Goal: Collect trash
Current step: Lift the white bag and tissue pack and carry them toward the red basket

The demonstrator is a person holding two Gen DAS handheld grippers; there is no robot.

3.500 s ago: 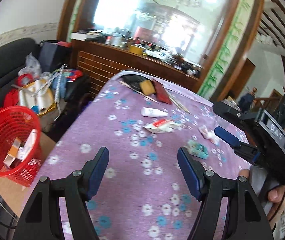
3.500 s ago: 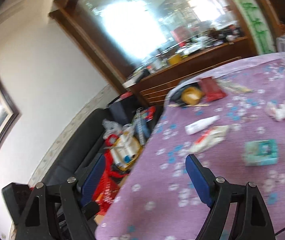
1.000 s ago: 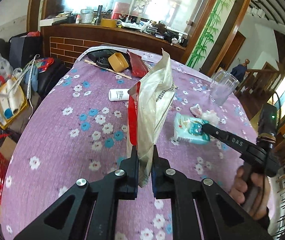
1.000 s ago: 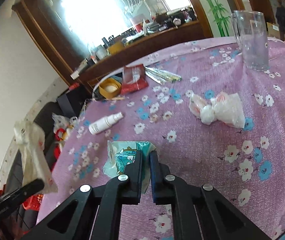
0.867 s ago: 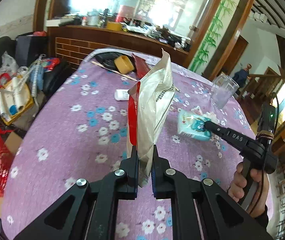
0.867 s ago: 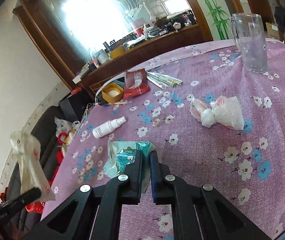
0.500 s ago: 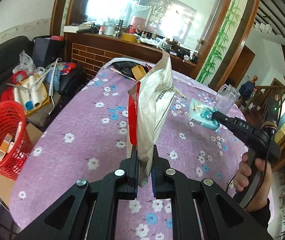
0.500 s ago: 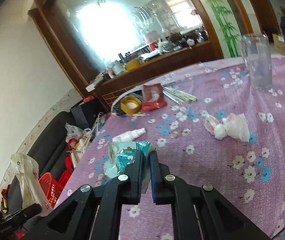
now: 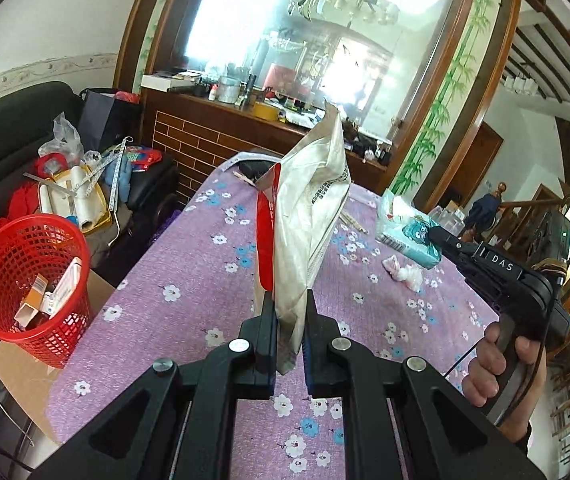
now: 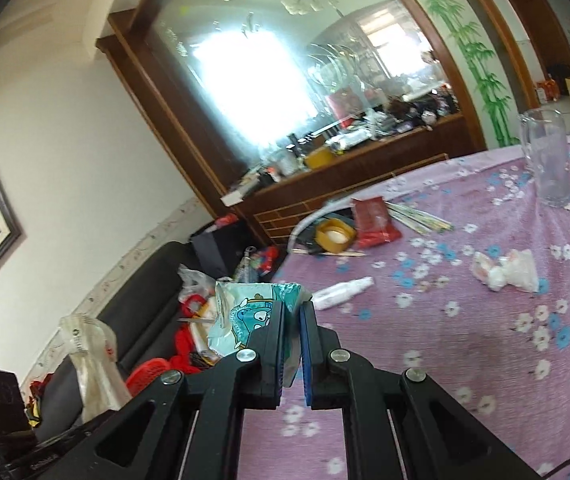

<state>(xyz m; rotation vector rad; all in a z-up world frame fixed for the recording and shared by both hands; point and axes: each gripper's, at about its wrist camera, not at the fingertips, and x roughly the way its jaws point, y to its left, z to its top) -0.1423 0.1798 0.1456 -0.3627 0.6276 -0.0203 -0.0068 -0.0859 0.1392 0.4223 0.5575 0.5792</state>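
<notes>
My left gripper is shut on a crumpled silver-and-red wrapper that stands up above the purple flowered table. My right gripper is shut on a teal tissue packet, lifted clear of the table. From the left wrist view the right gripper is at the right with the teal packet, gripped by a hand. The wrapper also shows at the lower left of the right wrist view. A red mesh basket with some trash stands on a cardboard box left of the table.
Crumpled white tissues, a white spray bottle, a glass jug, a yellow tape roll, a red packet and sticks lie on the table. A dark sofa with clutter lies left, a wooden sideboard behind.
Both grippers have risen and drawn back from the table with their items still held. The view has swung left, bringing the red basket into sight. The teal packet has lifted off the table.
</notes>
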